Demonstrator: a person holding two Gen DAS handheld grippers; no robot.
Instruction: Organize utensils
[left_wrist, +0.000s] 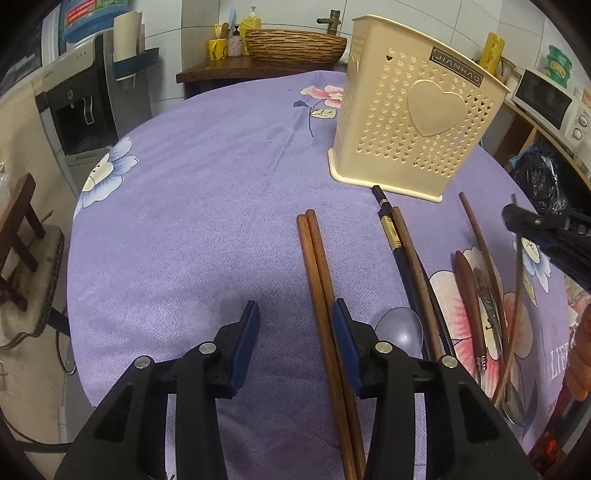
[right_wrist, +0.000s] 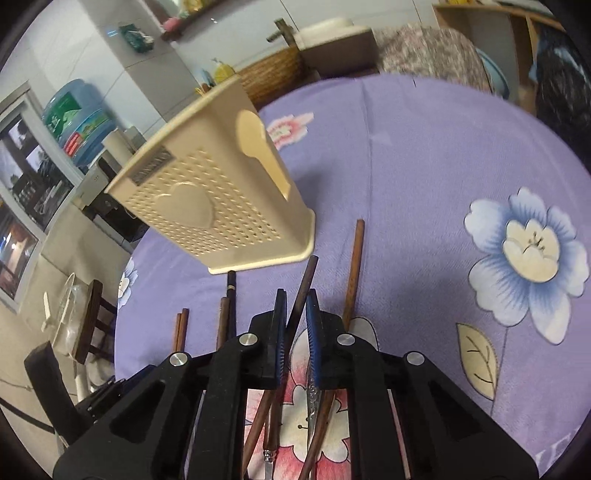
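Note:
A cream perforated utensil holder (left_wrist: 413, 125) with a heart stands on the purple tablecloth; it also shows in the right wrist view (right_wrist: 210, 206). My left gripper (left_wrist: 295, 314) is open low over the cloth, with a pair of brown chopsticks (left_wrist: 317, 280) running between its fingers, close to the right one. My right gripper (right_wrist: 295, 306) is shut on a dark brown chopstick (right_wrist: 304, 284), lifted and tilted; this gripper shows at the right edge of the left wrist view (left_wrist: 517, 218). Black chopsticks (left_wrist: 391, 236), a metal spoon (left_wrist: 400, 326), a wood-handled knife (left_wrist: 471, 295) and another brown chopstick (right_wrist: 354, 269) lie on the cloth.
The round table's purple flowered cloth (left_wrist: 207, 206) drops off at the left edge. A wooden chair (left_wrist: 18, 236) stands at the left. A water dispenser (left_wrist: 81, 96), a woven basket (left_wrist: 295, 44) and a microwave (left_wrist: 550, 103) stand behind the table.

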